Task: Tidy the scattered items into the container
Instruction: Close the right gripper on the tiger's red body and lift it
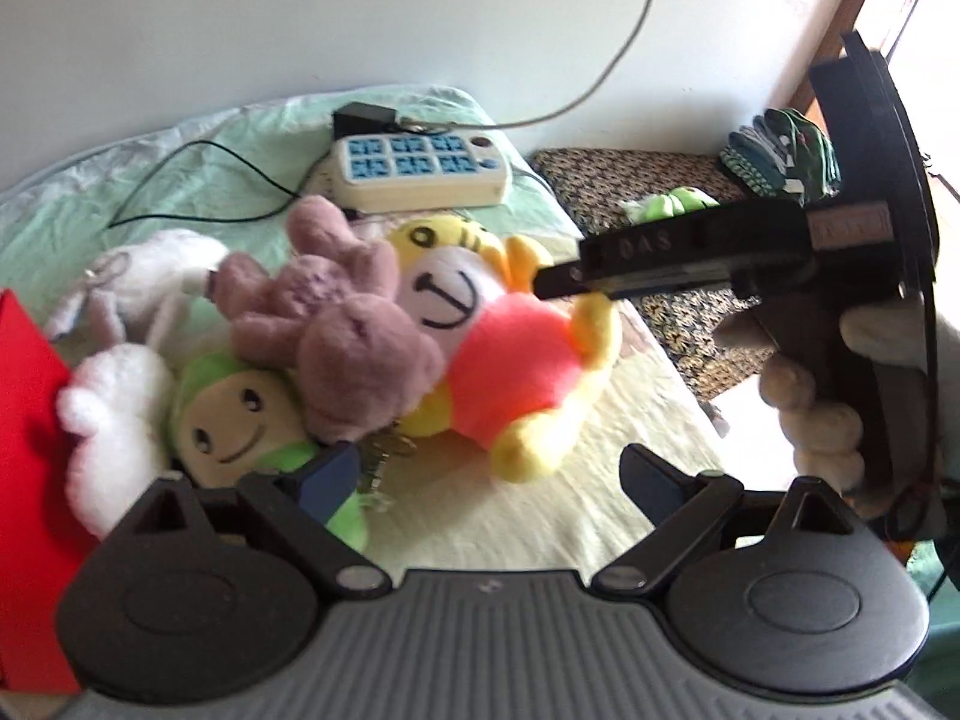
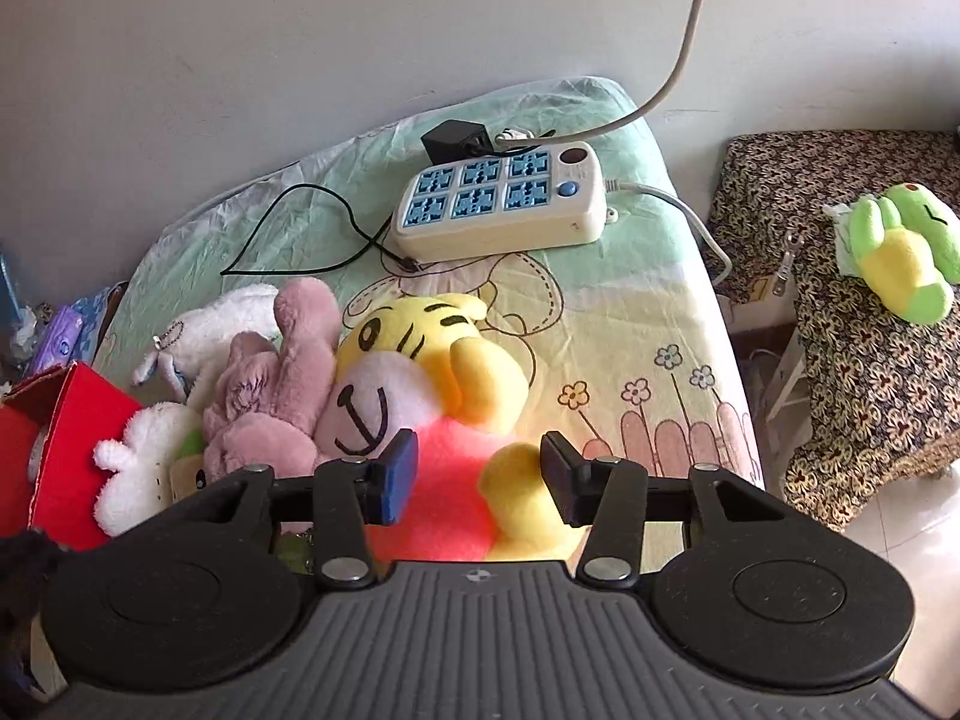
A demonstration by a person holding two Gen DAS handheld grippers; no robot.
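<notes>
A heap of plush toys lies on the bed beside a red box point(image 1: 30, 420) point(image 2: 78, 438) at the left. The yellow tiger plush in a red shirt point(image 1: 510, 372) point(image 2: 444, 480) lies at the heap's right side, against a mauve rabbit point(image 1: 348, 330) point(image 2: 282, 396), a green-hooded doll point(image 1: 240, 420) and white plushes point(image 1: 114, 414) point(image 2: 144, 468). My left gripper point(image 1: 489, 480) is open over the sheet, its left finger near the green doll. My right gripper point(image 2: 480, 474) point(image 1: 558, 283) stands open astride the tiger's red body and yellow limb; no squeeze shows.
A white power strip point(image 1: 420, 174) point(image 2: 498, 210) with a black cable lies at the head of the bed. A green frog plush point(image 2: 900, 252) point(image 1: 672, 204) rests on a patterned bench to the right. A gloved hand point(image 1: 810, 414) holds the right gripper. The wall stands behind.
</notes>
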